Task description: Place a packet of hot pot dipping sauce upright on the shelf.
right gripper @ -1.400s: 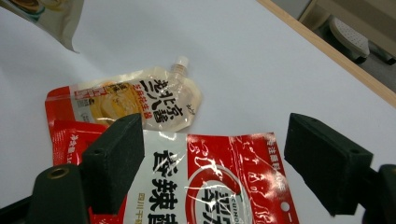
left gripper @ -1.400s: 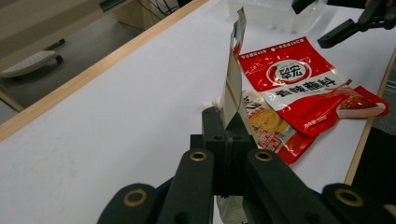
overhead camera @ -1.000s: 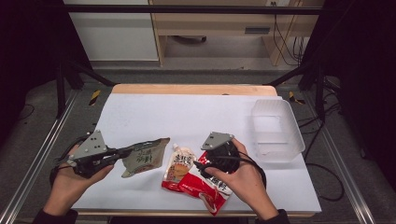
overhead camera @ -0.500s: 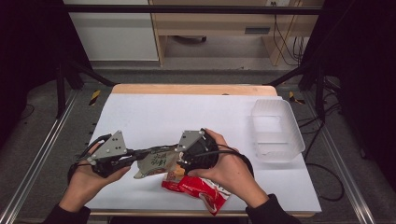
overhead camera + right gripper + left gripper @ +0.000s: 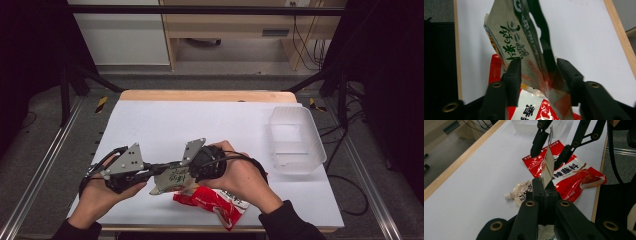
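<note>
My left gripper (image 5: pixel 159 171) (image 5: pixel 544 187) is shut on one end of a grey-green printed pouch (image 5: pixel 172 180) (image 5: pixel 548 166) and holds it edge-up just above the table. My right gripper (image 5: pixel 186 174) (image 5: pixel 540 72) meets it from the right. Its jaws have just been closing and straddle the pouch's (image 5: pixel 524 47) other end, with a gap still showing in the left gripper view, where the right gripper (image 5: pixel 551 145) shows farther off. A red snack packet (image 5: pixel 215 202) (image 5: pixel 571 176) lies flat beneath, with a small beige spouted pouch (image 5: pixel 520 192) beside it.
A clear plastic tub (image 5: pixel 295 140) stands at the table's right side. The white table top (image 5: pixel 200 120) stretches bare toward the wooden far edge (image 5: pixel 205 95). The red packet lies close to the near edge.
The left gripper has carried the pouch to the right. The right gripper has left the red packet, moved left to the pouch, and narrowed its jaws around it.
</note>
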Demonstrator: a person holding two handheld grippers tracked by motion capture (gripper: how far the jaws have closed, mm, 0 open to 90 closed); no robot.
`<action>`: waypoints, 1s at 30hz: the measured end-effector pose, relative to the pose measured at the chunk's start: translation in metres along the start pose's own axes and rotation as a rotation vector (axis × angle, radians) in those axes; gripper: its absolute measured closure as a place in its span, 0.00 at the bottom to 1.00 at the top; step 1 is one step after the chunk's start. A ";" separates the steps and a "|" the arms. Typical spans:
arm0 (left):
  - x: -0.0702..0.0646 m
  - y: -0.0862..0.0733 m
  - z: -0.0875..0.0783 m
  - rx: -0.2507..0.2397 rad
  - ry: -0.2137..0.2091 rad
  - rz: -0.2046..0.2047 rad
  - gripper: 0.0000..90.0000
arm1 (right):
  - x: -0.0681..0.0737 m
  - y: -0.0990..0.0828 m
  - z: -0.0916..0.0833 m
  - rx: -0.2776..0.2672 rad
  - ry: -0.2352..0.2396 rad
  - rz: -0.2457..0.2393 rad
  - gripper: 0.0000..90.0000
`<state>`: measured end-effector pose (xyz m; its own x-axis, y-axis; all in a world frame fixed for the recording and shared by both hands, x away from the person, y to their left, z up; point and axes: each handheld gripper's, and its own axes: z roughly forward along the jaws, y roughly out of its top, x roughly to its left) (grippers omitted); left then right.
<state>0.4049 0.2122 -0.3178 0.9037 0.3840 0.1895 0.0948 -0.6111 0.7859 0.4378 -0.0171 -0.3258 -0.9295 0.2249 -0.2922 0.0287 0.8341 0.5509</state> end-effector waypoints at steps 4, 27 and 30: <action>0.000 0.001 0.000 -0.007 -0.007 -0.003 1.00 | 0.002 0.000 0.001 0.018 0.005 -0.013 0.85; 0.011 -0.044 -0.005 -0.096 0.090 -0.162 0.57 | -0.018 0.002 -0.021 0.039 -0.151 -0.059 1.00; 0.013 -0.059 -0.004 -0.090 0.120 -0.199 0.48 | -0.023 -0.002 -0.026 0.031 -0.169 -0.042 1.00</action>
<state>0.4099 0.2559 -0.3596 0.8142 0.5736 0.0899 0.2238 -0.4531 0.8629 0.4494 -0.0368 -0.2996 -0.8550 0.2693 -0.4433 0.0050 0.8589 0.5121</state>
